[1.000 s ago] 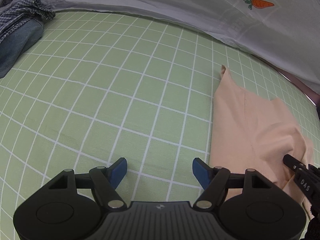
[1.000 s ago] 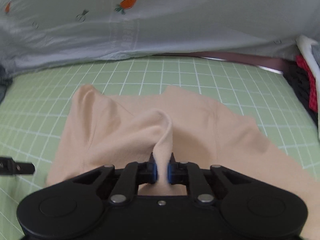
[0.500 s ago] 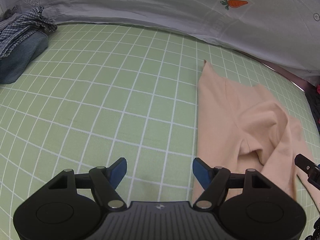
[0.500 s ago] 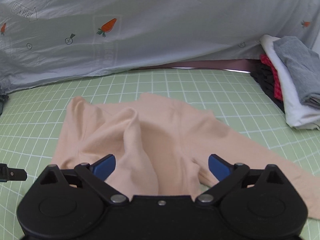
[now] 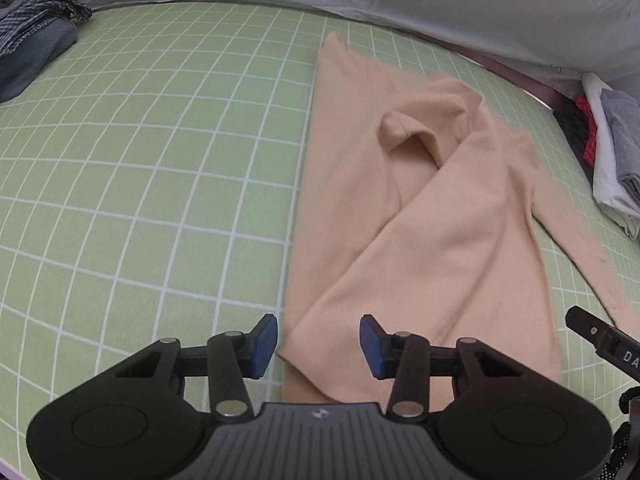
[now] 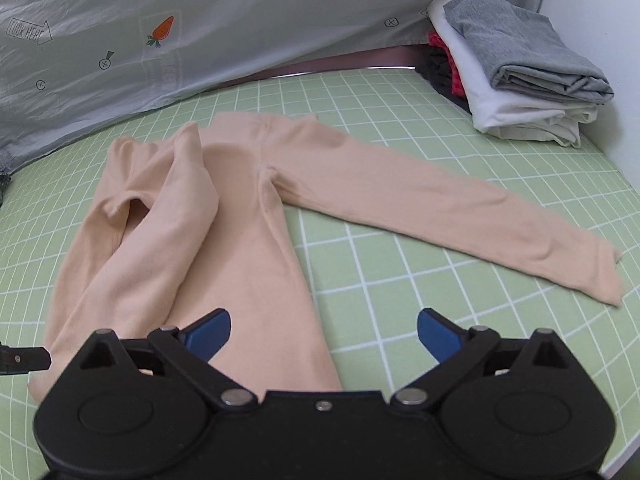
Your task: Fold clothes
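The right gripper (image 6: pixel 323 330) gapes empty over a peach garment (image 6: pixel 224 216) spread mid-frame, folded clothes stack (image 6: pixel 516 68) upper right.

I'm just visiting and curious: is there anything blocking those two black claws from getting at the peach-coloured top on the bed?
Nothing visible does. The peach top lies bare on the green checked sheet. The left gripper, jaws closing, hangs over its near edge; the right gripper is open. The folded pile sits well aside.
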{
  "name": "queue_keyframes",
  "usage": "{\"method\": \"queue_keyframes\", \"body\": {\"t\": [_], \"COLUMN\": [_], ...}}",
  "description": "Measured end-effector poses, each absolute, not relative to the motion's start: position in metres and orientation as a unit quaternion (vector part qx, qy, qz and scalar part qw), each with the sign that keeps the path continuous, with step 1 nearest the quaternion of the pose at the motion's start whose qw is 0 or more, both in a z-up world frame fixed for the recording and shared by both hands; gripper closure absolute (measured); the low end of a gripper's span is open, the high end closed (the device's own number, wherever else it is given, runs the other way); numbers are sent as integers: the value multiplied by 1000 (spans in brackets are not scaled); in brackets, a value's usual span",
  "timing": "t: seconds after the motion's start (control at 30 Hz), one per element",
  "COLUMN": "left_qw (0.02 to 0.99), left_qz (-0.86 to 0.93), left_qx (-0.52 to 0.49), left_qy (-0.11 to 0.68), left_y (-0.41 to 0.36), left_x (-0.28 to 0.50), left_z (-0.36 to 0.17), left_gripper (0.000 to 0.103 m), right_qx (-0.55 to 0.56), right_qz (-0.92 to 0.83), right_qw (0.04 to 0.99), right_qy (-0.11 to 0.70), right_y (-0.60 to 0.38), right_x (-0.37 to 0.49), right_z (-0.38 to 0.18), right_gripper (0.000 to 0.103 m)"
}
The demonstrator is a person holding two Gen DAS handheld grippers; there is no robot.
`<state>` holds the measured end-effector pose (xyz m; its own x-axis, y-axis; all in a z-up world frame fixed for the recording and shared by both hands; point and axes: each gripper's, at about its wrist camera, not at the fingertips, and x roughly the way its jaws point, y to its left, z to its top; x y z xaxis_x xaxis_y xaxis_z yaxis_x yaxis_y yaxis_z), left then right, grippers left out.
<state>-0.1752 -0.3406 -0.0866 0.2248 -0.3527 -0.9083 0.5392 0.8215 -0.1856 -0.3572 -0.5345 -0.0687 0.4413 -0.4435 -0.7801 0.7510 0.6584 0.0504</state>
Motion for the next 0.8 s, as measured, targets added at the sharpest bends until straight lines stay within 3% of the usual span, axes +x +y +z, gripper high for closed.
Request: {"method": "queue_keyframes", "body": {"t": [0.1,0.17,0.23,0.47,0.8], "left_qw": [782,788,793,803,753], "left_qz": [-277,-269,-265,-251,-200], "left_qx": [78,73,62,-17,-233], "left_qy": [553,549,546,541,582], "left_y": [-337,-335,-331,-313,-247], "left_x": [-186,-192,-198,-215,-261], "left_z": [-89,-89,-88,-77,-74], "left_gripper": [63,88,98,99,100], "right_qx": [192,188,188,188,180], "right_qz": [-357,-354,-352,-347,-310], "right_qw": [827,828,826,823,835], "right_qy": [389,393,399,409,418], "right_y": [-530,-529,-529,-535,-541], "right_x": [-374,-385,-395,-419,-424], "right_z": [-68,-68,-71,-76,-82], "right_gripper": [2,2,2,2,2]}}
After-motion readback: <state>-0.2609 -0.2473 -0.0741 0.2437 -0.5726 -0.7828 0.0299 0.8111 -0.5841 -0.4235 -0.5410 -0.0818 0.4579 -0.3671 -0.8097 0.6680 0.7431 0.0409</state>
